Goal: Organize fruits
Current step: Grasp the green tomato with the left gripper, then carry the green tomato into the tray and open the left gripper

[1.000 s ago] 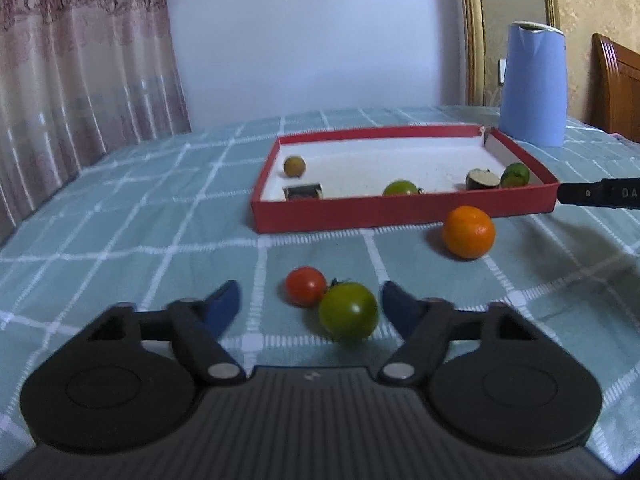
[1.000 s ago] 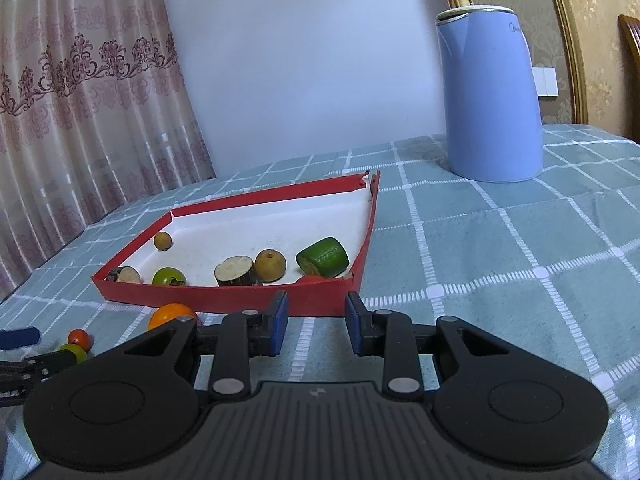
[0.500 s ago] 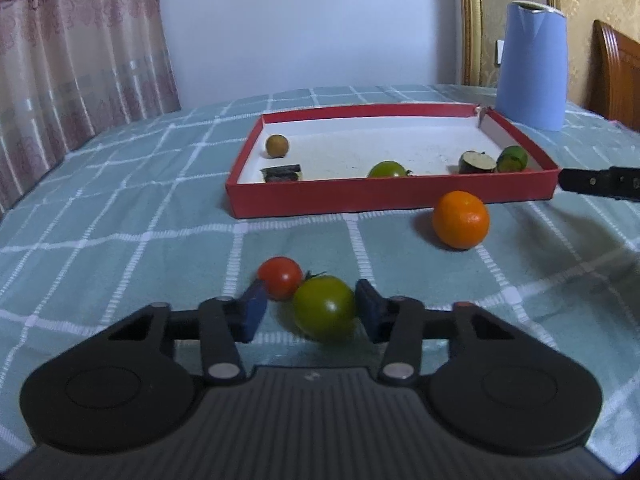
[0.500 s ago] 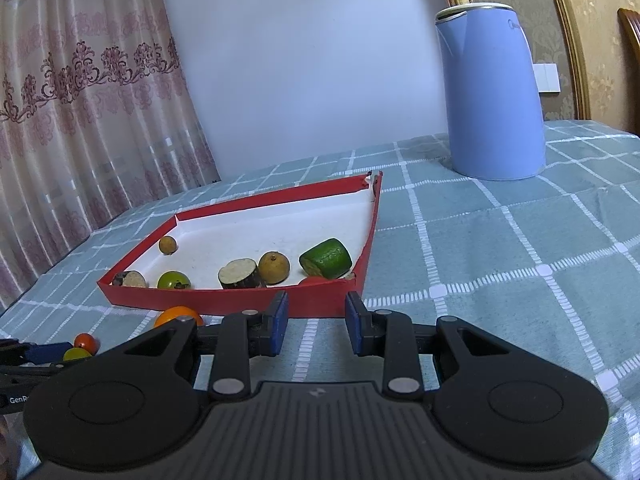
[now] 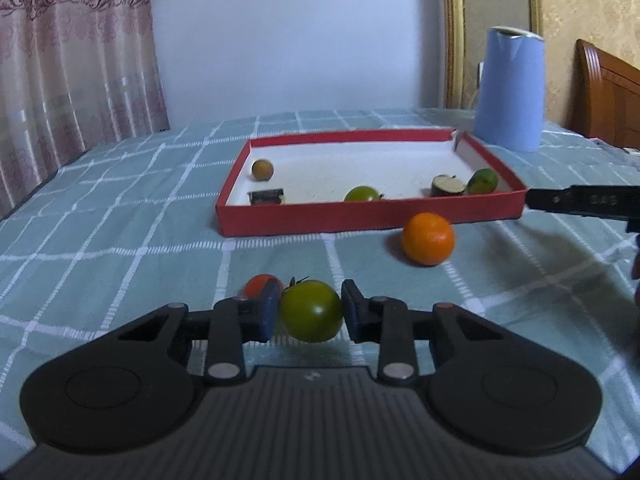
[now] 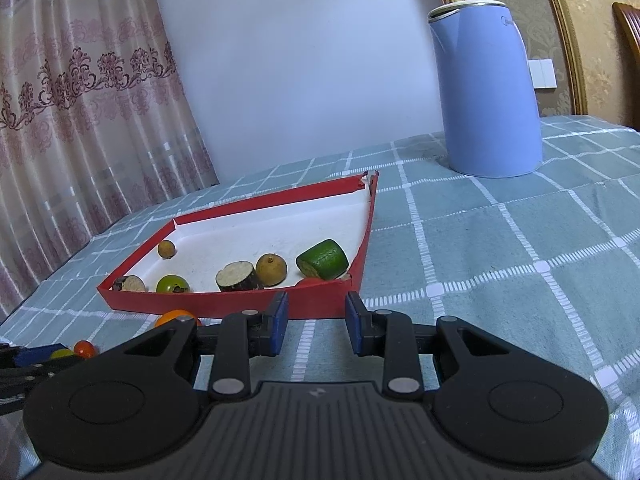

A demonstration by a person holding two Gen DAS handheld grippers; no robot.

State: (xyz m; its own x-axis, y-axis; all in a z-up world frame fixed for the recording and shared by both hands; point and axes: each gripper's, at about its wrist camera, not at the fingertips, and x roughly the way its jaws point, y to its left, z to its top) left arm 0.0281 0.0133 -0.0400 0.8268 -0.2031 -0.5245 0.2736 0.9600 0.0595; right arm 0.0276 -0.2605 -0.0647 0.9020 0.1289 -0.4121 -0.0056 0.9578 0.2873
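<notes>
Green tomato (image 5: 311, 310) in left tool (image 5: 307, 312), red tomato (image 5: 258, 285) beside

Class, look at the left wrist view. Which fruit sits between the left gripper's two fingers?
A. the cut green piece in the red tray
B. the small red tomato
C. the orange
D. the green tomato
D. The green tomato sits between the blue pads of the left gripper, while the orange lies apart on the cloth near the red tray.
</notes>
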